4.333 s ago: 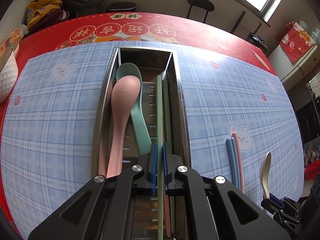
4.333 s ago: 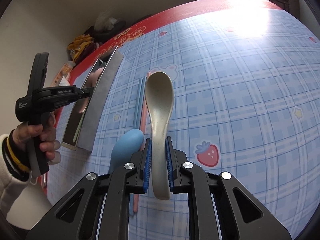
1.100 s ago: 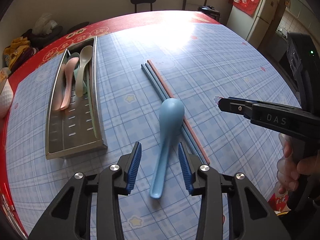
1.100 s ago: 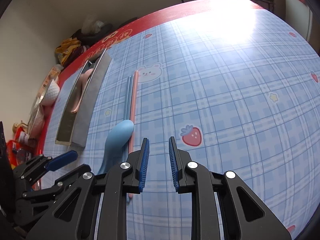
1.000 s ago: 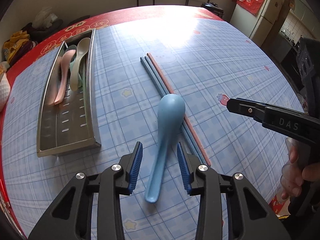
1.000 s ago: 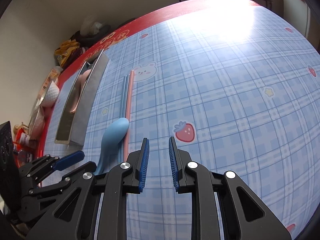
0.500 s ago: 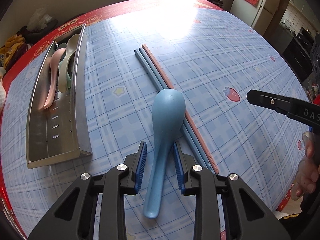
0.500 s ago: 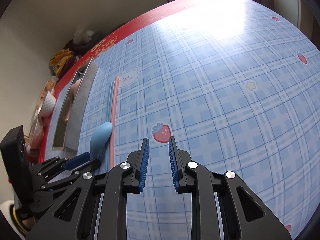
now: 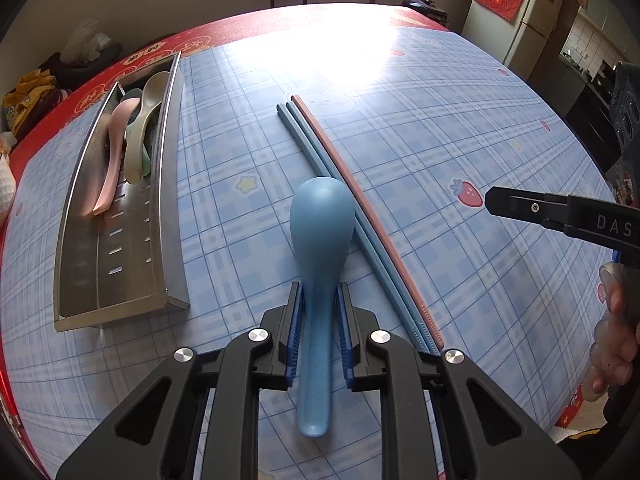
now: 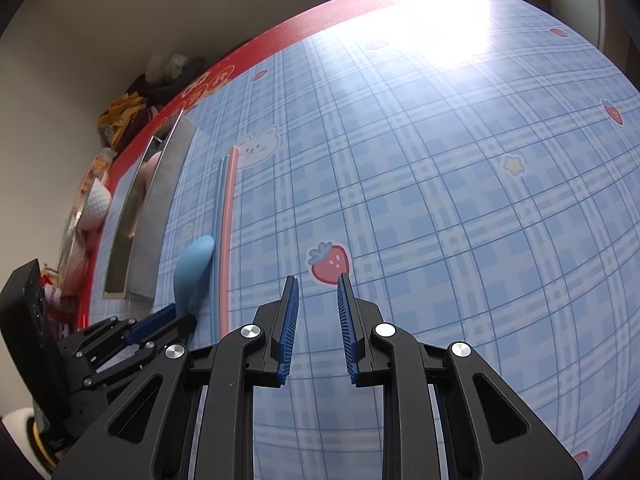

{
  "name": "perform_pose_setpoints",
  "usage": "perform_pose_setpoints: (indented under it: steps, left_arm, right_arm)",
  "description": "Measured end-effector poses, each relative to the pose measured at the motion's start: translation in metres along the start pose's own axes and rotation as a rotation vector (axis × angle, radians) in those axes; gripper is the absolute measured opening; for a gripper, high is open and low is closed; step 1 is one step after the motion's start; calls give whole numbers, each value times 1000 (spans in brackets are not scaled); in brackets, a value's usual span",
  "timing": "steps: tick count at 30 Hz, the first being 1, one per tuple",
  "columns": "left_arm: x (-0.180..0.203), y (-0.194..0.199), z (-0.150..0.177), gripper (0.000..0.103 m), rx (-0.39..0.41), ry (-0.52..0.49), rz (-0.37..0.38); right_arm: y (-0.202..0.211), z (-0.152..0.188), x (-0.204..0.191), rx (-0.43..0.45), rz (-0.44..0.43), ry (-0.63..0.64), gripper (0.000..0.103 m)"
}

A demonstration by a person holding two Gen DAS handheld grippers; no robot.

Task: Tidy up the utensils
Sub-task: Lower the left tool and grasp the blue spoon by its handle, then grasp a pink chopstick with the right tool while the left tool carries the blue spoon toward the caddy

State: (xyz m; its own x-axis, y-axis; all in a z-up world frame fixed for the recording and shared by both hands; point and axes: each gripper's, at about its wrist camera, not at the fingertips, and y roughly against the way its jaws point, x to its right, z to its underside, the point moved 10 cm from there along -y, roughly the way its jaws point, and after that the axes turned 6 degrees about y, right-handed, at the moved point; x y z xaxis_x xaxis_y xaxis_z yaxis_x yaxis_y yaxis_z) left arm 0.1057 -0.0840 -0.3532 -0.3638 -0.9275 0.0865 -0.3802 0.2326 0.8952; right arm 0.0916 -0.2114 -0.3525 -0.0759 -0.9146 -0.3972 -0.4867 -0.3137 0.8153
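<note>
Left claw narrow around the blue spoon handle, pad contact unclear; handle end sticks out behind the pads. Chopsticks just right of it, tray ahead-left, far compartment partly hidden. Right claw parted, empty, over bare tabletop.

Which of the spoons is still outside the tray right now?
The blue spoon, lying on the tablecloth between the left gripper's jaws. The pink spoon and cream spoon already lie inside the metal tray.
</note>
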Motion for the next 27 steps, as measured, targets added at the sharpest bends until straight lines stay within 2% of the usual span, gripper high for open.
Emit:
perform_pose_setpoints:
  steps: [7, 14, 21, 27]
  left_arm:
    - [-4, 17, -6, 16, 37, 28, 21]
    - [-16, 45, -12, 16, 98, 55, 30]
    - [-54, 80, -21, 16, 169, 156, 44]
    - [-79, 94, -15, 16, 194, 211, 36]
  right_arm:
    - [-6, -3, -11, -13, -11, 19, 21]
    - [-17, -10, -43, -22, -30, 115, 21]
    - [-45, -21, -70, -50, 15, 215, 21]
    - [-65, -25, -81, -77, 56, 253, 21]
